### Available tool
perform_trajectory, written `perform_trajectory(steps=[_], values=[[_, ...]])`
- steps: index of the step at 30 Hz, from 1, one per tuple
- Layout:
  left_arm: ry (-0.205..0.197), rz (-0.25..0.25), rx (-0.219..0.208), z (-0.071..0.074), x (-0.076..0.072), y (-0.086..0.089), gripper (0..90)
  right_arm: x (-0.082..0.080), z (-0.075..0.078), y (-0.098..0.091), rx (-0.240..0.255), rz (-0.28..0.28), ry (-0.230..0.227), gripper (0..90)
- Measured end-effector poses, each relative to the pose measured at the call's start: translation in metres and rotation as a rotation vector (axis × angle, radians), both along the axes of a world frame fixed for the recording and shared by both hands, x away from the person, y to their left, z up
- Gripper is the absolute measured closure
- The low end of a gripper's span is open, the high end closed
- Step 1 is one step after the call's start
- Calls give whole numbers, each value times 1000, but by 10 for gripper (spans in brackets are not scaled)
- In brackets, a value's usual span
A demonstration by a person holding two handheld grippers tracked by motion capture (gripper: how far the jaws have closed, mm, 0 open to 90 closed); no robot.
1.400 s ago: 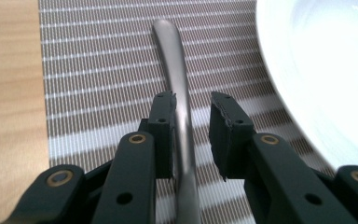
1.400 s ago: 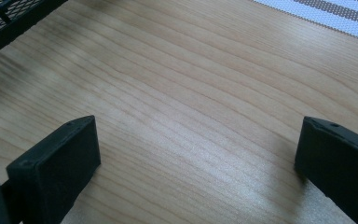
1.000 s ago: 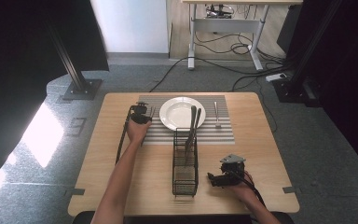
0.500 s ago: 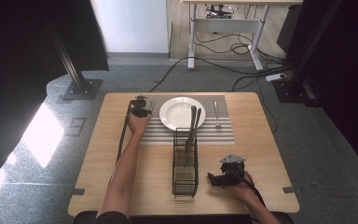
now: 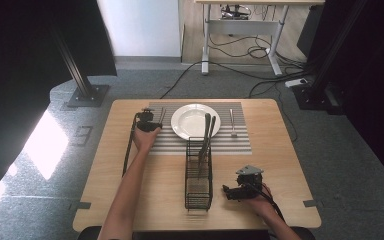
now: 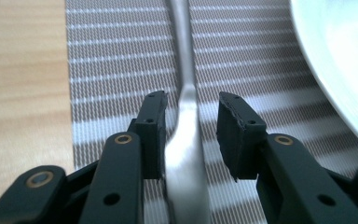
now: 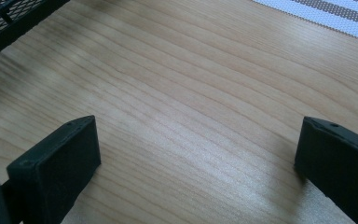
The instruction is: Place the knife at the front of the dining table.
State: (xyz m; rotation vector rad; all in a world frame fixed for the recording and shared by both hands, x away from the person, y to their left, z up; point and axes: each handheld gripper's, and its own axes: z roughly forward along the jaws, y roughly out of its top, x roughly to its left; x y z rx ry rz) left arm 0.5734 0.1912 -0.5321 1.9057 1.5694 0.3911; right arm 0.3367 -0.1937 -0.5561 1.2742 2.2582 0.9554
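Daylight patch bright on floor [image 5: 45,150] at left; room edges dark; table [image 5: 145,200] evenly lit; left gripper view blurred near handle [image 6: 186,154]; plate [image 6: 349,56] glares white.

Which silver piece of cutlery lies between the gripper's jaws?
The utensil left of the plate, between the left gripper's just-opened jaws. The other lies right of the plate.

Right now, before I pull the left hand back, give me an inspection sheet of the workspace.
Surface: wooden table, striped placemat at its far side.
Job's things: metal utensil flat on the placemat, left of the white plate; another utensil right of it.
Clutter: wire caddy with dark utensils.
Grippers: left gripper has just been opening, utensil between the jaws, unpressed; right gripper open over bare wood.
Cables: one trails from each gripper; more on the floor.
Surroundings: desk beyond, dark stands.
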Motion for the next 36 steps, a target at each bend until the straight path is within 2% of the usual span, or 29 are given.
perform_trajectory(steps=[7,21,26,31,36], values=[[3,-9,-6,0,-8,-1,632,0,0,1,1,3,2,0],[2,-7,-26,1,-10,-2,619,0,0,1,1,3,1,0],[-46,-37,-35,15,-17,-3,524,0,0,1,1,3,2,0],[-121,-59,-60,35,-38,-1,444,1,0,1,0,6,1,0],[-146,-109,-50,46,-62,6,398,1,0,1,0,5,1,0]])
